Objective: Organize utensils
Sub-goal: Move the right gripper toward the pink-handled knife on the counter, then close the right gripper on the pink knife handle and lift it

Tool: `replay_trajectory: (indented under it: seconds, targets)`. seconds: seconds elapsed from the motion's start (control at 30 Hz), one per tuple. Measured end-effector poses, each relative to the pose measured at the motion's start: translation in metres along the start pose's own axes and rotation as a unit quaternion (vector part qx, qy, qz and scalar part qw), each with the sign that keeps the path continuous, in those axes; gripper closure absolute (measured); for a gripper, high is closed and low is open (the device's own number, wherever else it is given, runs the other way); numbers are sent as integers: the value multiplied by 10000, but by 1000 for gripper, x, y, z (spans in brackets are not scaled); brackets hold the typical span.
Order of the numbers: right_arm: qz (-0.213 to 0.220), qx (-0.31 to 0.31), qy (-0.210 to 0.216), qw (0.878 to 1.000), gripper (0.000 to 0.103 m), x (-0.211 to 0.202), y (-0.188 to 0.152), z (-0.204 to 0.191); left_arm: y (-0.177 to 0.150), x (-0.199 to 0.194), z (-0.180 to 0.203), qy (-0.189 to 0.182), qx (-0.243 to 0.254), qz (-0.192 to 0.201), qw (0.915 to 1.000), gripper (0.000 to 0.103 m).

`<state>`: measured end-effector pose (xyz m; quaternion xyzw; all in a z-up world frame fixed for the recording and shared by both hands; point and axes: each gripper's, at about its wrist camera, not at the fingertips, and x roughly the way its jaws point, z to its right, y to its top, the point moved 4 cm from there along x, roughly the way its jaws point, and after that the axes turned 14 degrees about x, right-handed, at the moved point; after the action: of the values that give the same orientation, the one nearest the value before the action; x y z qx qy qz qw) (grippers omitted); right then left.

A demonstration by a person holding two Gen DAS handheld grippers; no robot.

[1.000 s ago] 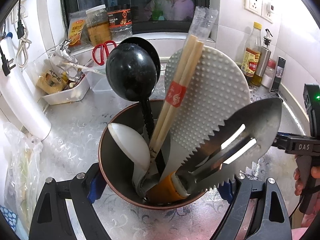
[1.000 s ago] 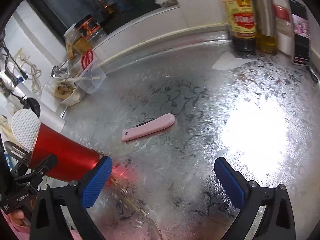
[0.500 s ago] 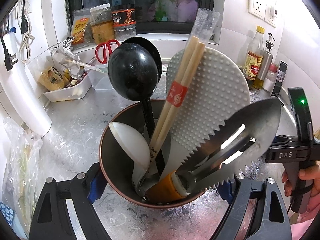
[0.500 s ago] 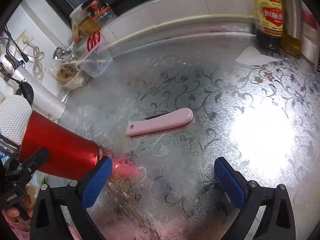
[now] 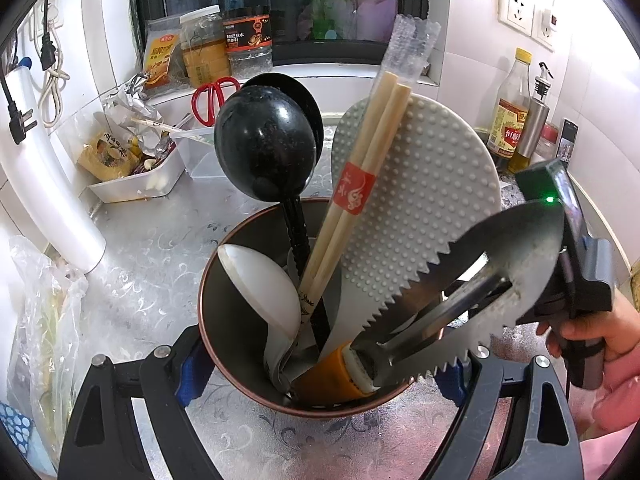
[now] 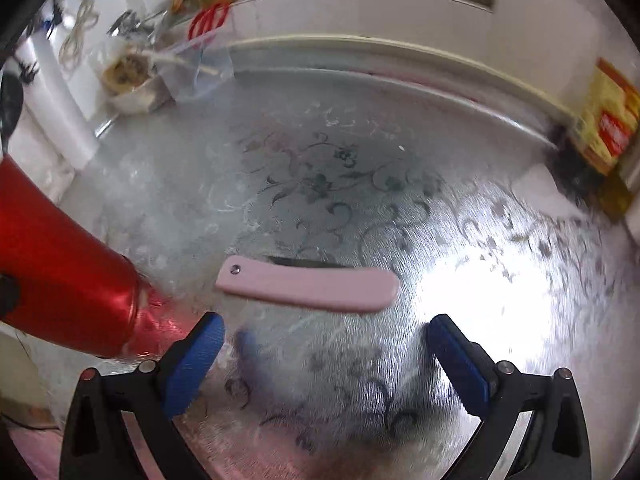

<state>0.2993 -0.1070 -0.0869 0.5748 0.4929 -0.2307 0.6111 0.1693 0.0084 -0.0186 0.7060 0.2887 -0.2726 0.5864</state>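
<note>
Most of the sorting looks done. The left claw [image 5: 320,364] is clamped on the red cup [image 5: 248,364], which already holds a white spoon [image 5: 260,284], black ladle [image 5: 264,152], chopsticks [image 5: 360,184], rice paddle [image 5: 416,200] and a toothed scraper [image 5: 480,284].

One piece seems left: a pink folding knife [image 6: 308,286] lying flat on the counter [image 6: 320,184], just ahead of the right claw [image 6: 324,354], whose jaws stand wide and hold nothing. The knife is not yet between them. It needs grasping and dropping into the cup, which sits to that claw's left.

The counter is shiny metal with a floral pattern and strong glare. Farther off are a white tray [image 5: 132,188], red scissors [image 5: 212,96], jars [image 5: 204,44] on the sill, oil bottles [image 5: 516,108] and tiled walls with sockets [image 5: 516,10].
</note>
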Motion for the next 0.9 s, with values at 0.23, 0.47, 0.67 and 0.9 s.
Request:
replay_trajectory:
  seconds: [0.23, 0.47, 0.67, 0.9]
  targets:
    - [-11, -289, -102, 9995, 0, 13, 18, 1, 0, -1, 1, 24, -52, -20, 10000, 13]
    - [-9, -311, -83, 9995, 0, 23, 34, 0, 1, 0, 2, 45, -37, -41, 10000, 13]
    - [-50, -525, 5, 9986, 1, 29, 40, -12, 1, 0, 2, 40, -39, -45, 10000, 13]
    - [120, -566, -42, 9983, 17, 25, 41, -10, 0, 0, 2, 39, -35, -44, 10000, 13]
